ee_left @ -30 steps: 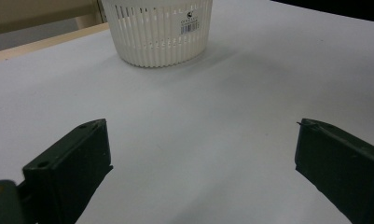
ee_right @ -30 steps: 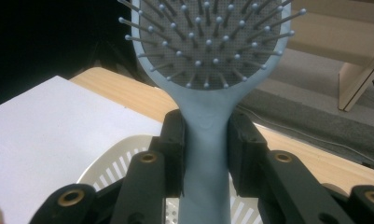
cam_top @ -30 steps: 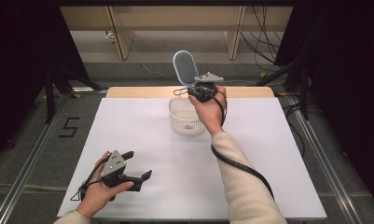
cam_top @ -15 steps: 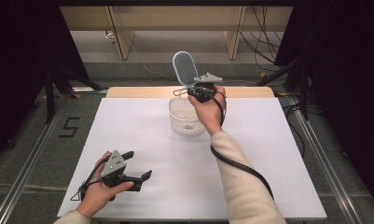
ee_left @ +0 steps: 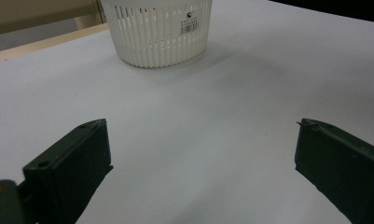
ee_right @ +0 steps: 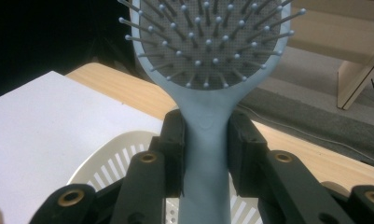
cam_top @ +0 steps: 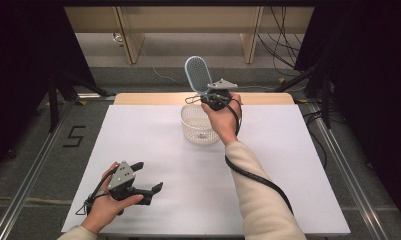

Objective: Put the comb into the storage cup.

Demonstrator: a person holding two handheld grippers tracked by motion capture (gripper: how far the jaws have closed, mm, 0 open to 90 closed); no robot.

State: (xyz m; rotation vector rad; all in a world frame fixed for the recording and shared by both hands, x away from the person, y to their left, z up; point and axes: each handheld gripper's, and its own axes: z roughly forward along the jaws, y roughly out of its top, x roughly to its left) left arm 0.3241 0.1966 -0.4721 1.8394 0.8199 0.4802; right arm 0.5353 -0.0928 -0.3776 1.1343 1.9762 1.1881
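Note:
A pale blue hairbrush [cam_top: 198, 75] [ee_right: 208, 74] stands upright, bristle pad up, with my right gripper [cam_top: 208, 99] [ee_right: 205, 140] shut on its handle. It hangs just above the far rim of a white slotted basket [cam_top: 200, 125] [ee_left: 157, 30] [ee_right: 111, 163] that sits on the white table [cam_top: 153, 145] toward the back. My left gripper [cam_top: 149, 177] [ee_left: 201, 158] rests low over the near left part of the table, open, with nothing between its jaws. It points toward the basket.
A wooden strip [cam_top: 138, 98] runs along the table's far edge, with wooden furniture legs [cam_top: 128, 37] and cables [cam_top: 283, 35] on the floor beyond. Metal rails [cam_top: 33, 165] flank the table on both sides. The right gripper's cable [cam_top: 258, 177] trails along the sleeve.

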